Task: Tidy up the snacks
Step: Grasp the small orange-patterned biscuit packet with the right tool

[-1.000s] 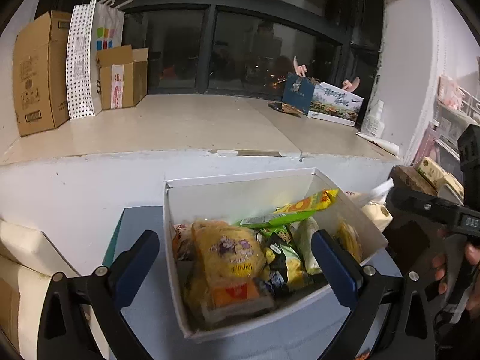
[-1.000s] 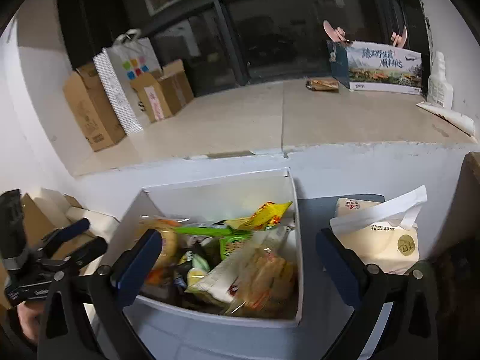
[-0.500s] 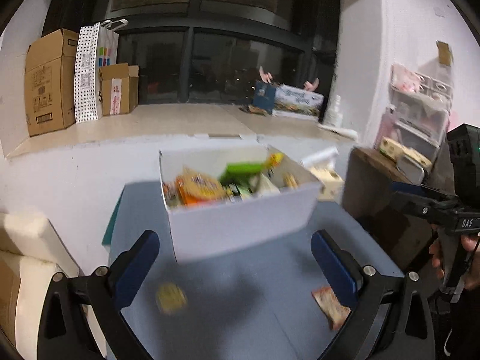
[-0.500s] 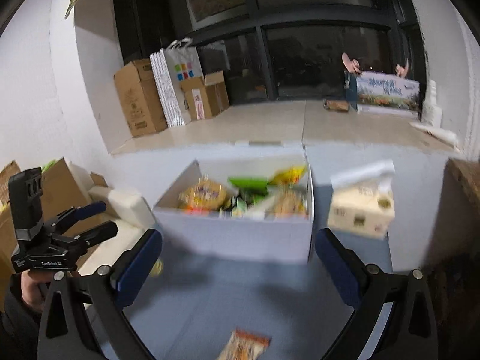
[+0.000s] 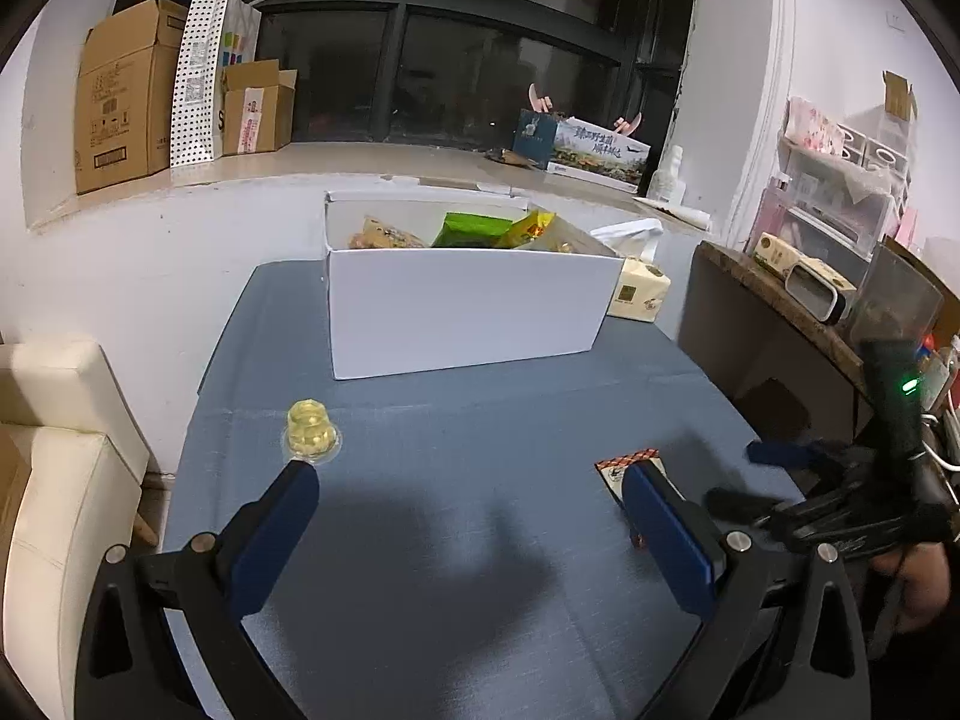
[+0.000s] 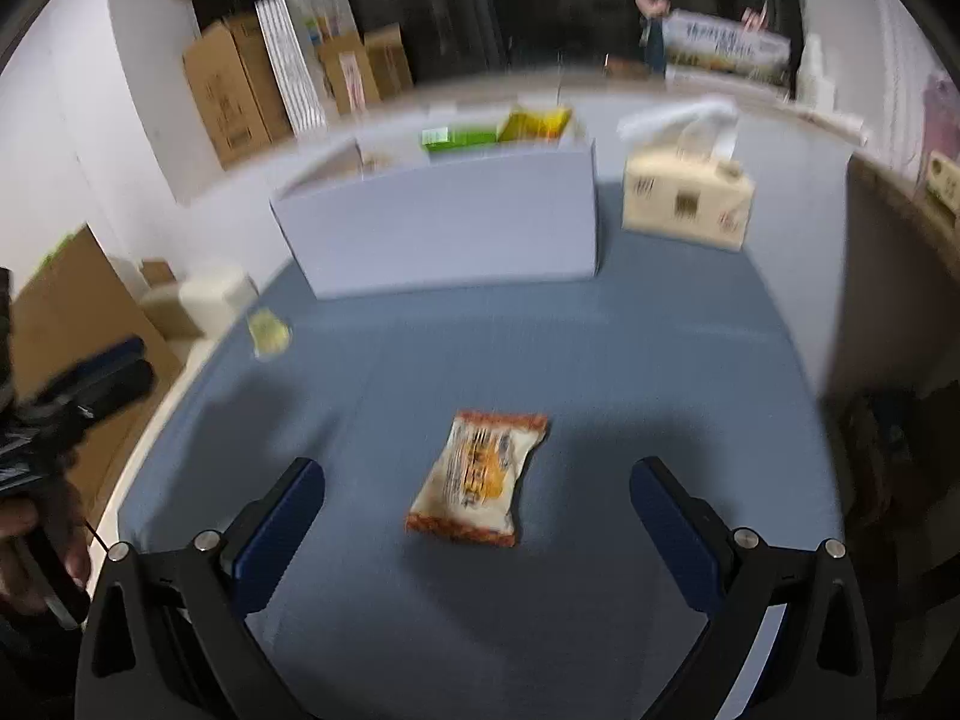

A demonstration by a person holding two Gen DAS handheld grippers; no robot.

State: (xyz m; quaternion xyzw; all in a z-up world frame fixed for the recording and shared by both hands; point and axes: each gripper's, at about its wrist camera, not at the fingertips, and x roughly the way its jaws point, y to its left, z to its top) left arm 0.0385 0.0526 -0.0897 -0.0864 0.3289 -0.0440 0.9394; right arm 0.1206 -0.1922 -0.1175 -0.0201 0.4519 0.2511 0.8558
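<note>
A white box (image 5: pixel 468 312) full of snack packets stands at the far side of the blue table (image 5: pixel 480 540); it also shows in the right wrist view (image 6: pixel 444 222). A yellow jelly cup (image 5: pixel 309 429) sits on the table just beyond my left gripper's left finger; it also shows in the right wrist view (image 6: pixel 269 331). An orange-and-white snack packet (image 6: pixel 477 477) lies flat between and just beyond my right gripper's fingers; its corner (image 5: pixel 627 465) shows in the left wrist view. My left gripper (image 5: pixel 471 519) is open and empty. My right gripper (image 6: pixel 477 510) is open and empty.
A tissue pack (image 6: pixel 687 204) stands right of the box. A dark side table (image 5: pixel 774 324) with clutter borders the table's right edge. A cream chair (image 5: pixel 54 450) is at the left. Cardboard boxes (image 5: pixel 120 96) sit on the window ledge.
Both grippers have pulled back and down from over the box to low over the near table. The jelly cup and snack packet have come into close view. Both stayed open.
</note>
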